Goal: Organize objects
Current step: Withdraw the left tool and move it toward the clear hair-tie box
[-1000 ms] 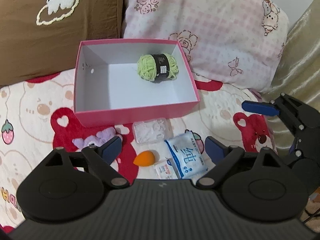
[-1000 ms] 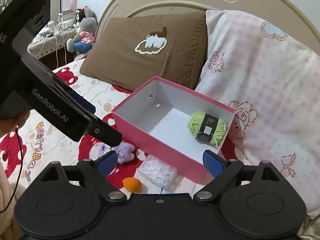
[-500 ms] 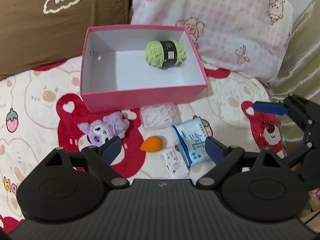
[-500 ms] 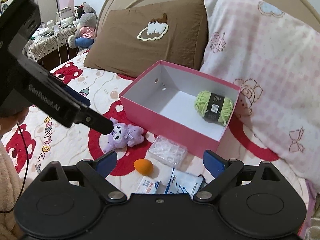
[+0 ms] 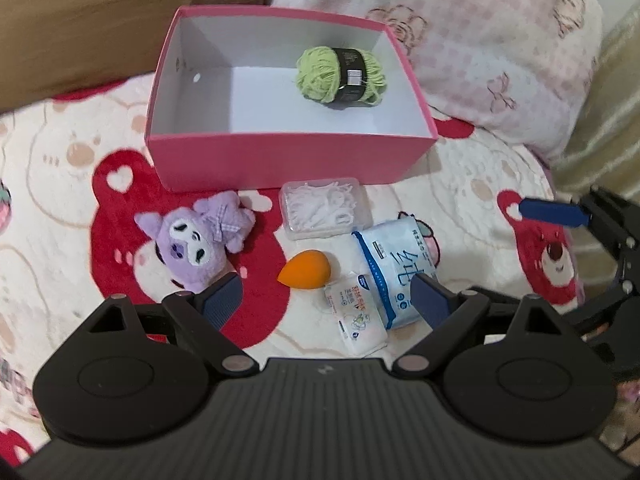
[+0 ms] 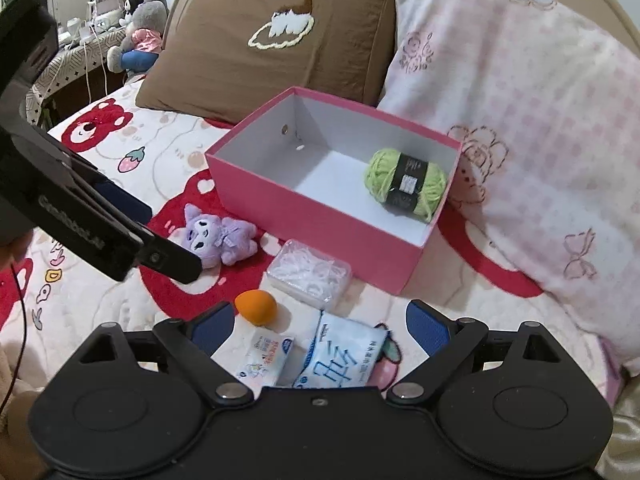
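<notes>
A pink box (image 5: pixel 292 160) stands open on the bed with a green yarn ball (image 5: pixel 320 76) inside. In front of it lie a purple plush (image 5: pixel 192 244), a clear case of white picks (image 5: pixel 324 208), an orange sponge (image 5: pixel 306 270), a small tissue pack (image 5: pixel 356 316) and a larger blue-white pack (image 5: pixel 396 268). My left gripper (image 5: pixel 326 296) hangs open above the sponge and packs, holding nothing. My right gripper (image 6: pixel 320 322) is open and empty above the packs (image 6: pixel 344 360), with the box (image 6: pixel 320 224) and yarn (image 6: pixel 404 182) beyond.
A brown pillow (image 6: pixel 256 52) and a pink checked pillow (image 6: pixel 520 128) lean on the headboard behind the box. A bear-print bedspread (image 5: pixel 72 152) covers the bed. A side table with soft toys (image 6: pixel 136 32) stands far left. Olive fabric (image 5: pixel 608 112) borders the right.
Both grippers have sunk toward the bed, so the box and the small items look larger and closer. The plush has come fully into view. Both pairs of jaws stay open and empty.
</notes>
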Tool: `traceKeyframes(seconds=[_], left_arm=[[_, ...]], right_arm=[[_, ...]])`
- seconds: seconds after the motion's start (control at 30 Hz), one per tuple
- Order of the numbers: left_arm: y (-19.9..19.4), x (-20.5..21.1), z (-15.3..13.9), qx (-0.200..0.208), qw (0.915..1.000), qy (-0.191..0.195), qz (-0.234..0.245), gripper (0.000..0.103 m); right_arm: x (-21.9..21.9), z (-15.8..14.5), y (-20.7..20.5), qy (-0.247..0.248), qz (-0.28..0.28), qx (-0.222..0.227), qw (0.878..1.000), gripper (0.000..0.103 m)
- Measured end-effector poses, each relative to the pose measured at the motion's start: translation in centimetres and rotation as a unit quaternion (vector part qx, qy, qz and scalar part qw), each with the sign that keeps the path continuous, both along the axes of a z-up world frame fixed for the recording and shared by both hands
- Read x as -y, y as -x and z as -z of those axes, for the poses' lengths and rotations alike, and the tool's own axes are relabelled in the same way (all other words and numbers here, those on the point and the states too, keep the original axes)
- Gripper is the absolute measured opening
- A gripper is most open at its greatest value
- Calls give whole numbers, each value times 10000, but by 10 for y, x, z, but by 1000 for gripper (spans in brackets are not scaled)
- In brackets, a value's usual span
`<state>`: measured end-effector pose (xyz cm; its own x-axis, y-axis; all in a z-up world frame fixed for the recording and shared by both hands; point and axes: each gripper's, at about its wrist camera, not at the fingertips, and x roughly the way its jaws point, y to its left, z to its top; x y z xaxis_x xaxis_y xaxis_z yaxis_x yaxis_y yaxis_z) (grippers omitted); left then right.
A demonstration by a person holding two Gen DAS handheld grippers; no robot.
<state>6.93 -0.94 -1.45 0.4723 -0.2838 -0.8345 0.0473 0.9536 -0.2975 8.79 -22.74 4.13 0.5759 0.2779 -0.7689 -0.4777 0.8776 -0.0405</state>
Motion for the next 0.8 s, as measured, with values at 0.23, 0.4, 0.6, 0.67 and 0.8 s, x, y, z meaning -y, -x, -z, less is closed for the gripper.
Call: traceKeyframes(seconds=[0.23, 0.4, 0.6, 0.67, 0.8], left_arm=[[-2, -4, 23, 404, 9991, -76, -110, 91], [-8, -8, 42, 428, 9986, 236, -202, 91], [-14, -15, 77, 158, 9974, 511, -492, 89], [-17, -15, 88, 104, 9979, 402, -492, 89], [-21, -13, 99, 277, 9975, 334, -554, 88]], right_arm=[[-9, 28, 0, 37, -267, 406, 9988, 95], [-12, 48, -11, -168, -349, 420, 9984, 95], [-23, 80, -27, 264, -351, 326, 9985, 95], [-23, 88, -32, 334, -303, 360, 9983, 95], [-18, 102, -41, 76, -161, 303, 9994, 95]])
